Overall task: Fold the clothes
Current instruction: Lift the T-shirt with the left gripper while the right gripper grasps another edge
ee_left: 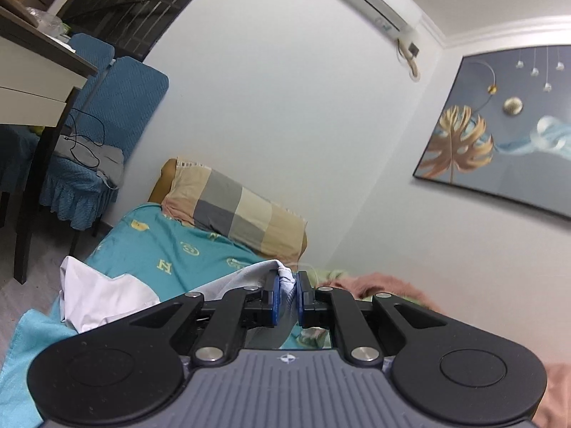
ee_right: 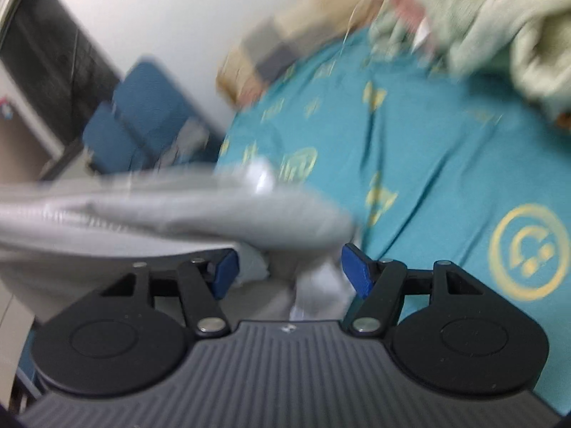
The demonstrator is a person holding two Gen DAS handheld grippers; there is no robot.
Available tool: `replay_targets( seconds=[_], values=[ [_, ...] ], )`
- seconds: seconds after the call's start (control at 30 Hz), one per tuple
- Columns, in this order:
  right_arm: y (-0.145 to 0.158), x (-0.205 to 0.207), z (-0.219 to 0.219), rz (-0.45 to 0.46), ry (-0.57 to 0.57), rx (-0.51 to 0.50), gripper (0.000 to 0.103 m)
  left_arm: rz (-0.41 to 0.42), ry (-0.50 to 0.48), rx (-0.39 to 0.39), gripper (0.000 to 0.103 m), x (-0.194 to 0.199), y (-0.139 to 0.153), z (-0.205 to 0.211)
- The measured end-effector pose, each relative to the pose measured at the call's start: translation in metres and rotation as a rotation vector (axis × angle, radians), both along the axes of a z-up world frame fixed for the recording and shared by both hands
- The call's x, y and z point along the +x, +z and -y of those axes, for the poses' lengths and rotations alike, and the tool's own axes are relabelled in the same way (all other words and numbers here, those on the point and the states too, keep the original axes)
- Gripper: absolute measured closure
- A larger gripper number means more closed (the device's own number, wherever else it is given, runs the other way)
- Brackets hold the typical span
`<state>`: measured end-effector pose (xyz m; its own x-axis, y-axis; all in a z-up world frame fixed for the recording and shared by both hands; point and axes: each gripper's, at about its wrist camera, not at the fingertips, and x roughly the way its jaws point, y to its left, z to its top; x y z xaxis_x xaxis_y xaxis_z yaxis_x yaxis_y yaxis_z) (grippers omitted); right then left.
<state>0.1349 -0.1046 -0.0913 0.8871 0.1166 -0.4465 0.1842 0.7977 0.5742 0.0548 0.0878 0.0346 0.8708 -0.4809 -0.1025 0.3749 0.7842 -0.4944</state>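
- Garment [ee_left: 107,292]: pale grey-white cloth. In the left wrist view it lies at lower left to centre, draped over the teal bedsheet [ee_left: 171,246], with one bunched edge running into the tongs. In the right wrist view it crosses the left and centre of the frame as a blurred grey band [ee_right: 178,210], lifted clear of the sheet.
- Left gripper [ee_left: 287,297]: jaws drawn together and clamped on a pinch of the garment edge; cloth shows between the blue pads [ee_left: 273,296].
- Right gripper [ee_right: 289,271]: jaws stand wide apart. Cloth hangs in the gap, but neither blue pad [ee_right: 357,271] presses on it; no hold is established.
- Step in hand, as judged: securing a second hold on the garment so it can be spread before folding.
- Advice: keep the left clamp steady; bring the right jaws onto a single edge or corner, not the bunched middle, and close only once the cloth sits squarely between the pads.
- Risk: the right view is heavily blurred, so layers cannot be told apart; gripping two layers would spoil the fold.
- Surroundings: checked pillow [ee_left: 235,207] at centre, pink and green bedding [ee_right: 499,25] at upper right. Lay the garment on the bare sheet, well apart from both.
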Motion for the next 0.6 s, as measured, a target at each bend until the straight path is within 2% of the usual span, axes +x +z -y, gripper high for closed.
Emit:
replay_targets(
  seconds=[0.1,0.23,0.37,0.5,0.53,0.57,0.6],
  values=[
    [0.018,-0.02,0.007,0.103,-0.113,-0.071,0.037,0.006,0.004,-0.009,0.093,-0.004,0.003,-0.004],
    [0.019,-0.028,0.014,0.107,-0.128,-0.064,0.037,-0.009,0.0,0.017,0.093,-0.004,0.003,-0.003],
    [0.01,-0.015,0.002,0.015,-0.056,-0.104,0.036,-0.025,0.003,0.031,0.093,-0.002,0.002,-0.002],
    [-0.021,0.007,-0.014,-0.179,0.049,-0.124,0.037,-0.015,0.034,0.034,0.093,-0.001,0.002,-0.008],
    [-0.025,0.007,-0.018,-0.202,0.064,-0.135,0.044,-0.02,0.041,0.034,0.093,0.001,0.001,-0.01],
    [-0.03,0.008,-0.023,-0.226,0.078,-0.146,0.06,-0.029,0.049,0.041,0.093,0.003,0.0,-0.011],
    [-0.026,0.004,-0.028,-0.212,0.078,-0.168,0.068,-0.039,0.061,0.056,0.093,0.005,-0.002,-0.01]
  ],
)
